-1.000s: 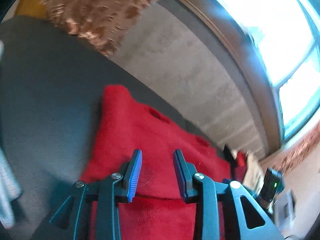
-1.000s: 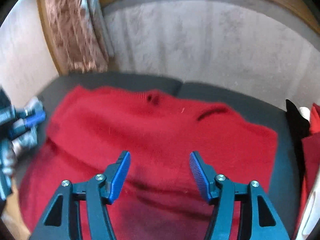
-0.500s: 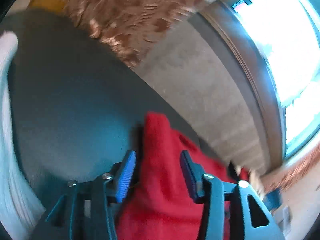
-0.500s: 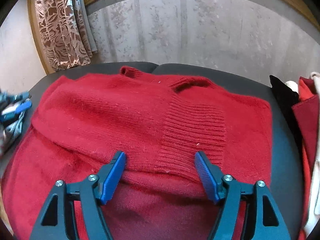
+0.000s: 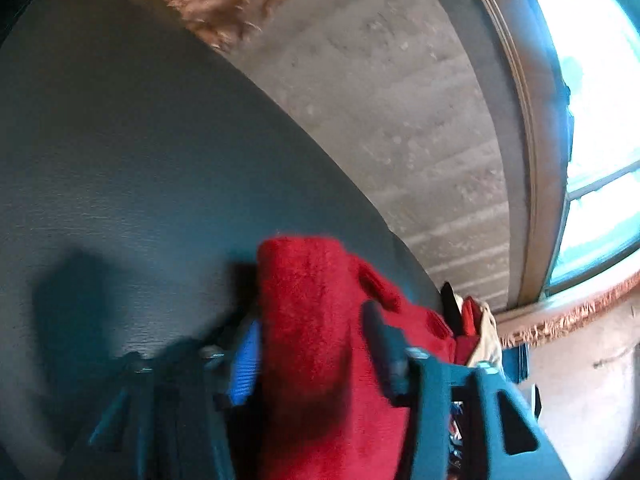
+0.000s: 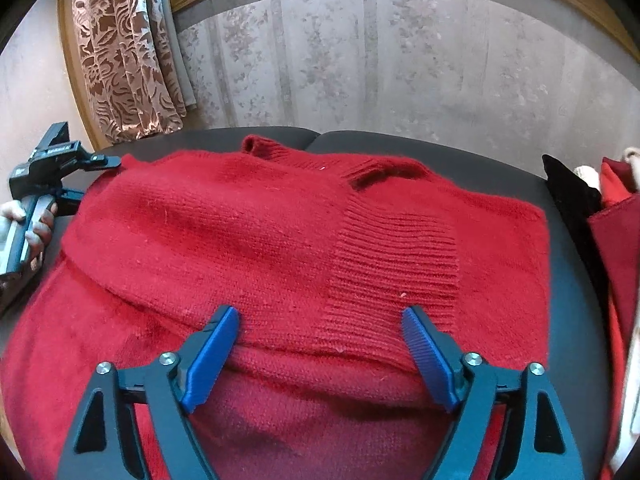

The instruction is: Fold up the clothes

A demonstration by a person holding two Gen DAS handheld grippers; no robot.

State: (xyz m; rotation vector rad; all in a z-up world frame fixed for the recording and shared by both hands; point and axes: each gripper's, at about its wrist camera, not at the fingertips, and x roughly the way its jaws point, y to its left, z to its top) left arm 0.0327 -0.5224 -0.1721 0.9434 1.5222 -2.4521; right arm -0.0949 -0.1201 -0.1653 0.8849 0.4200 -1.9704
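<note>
A red knitted sweater lies spread on the dark grey table. One sleeve is folded across its body, with the ribbed cuff on top. My right gripper hovers just over the near fold. Its jaws are opening wide and its blue pads press on nothing. In the blurred left wrist view, my left gripper has the sweater's left edge fold between its closing jaws, which still stand apart. The left gripper also shows at that corner in the right wrist view, with a hand holding it.
A pile of clothes, black, red and cream, lies at the table's right end. A patterned brown curtain hangs at the back left against a grey wall. A bright window sits to the right. Bare tabletop stretches left of the sweater.
My left gripper slid left from over the sweater's body to its left edge, and the fold now sits between its jaws. My right gripper sank closer and its jaws widened.
</note>
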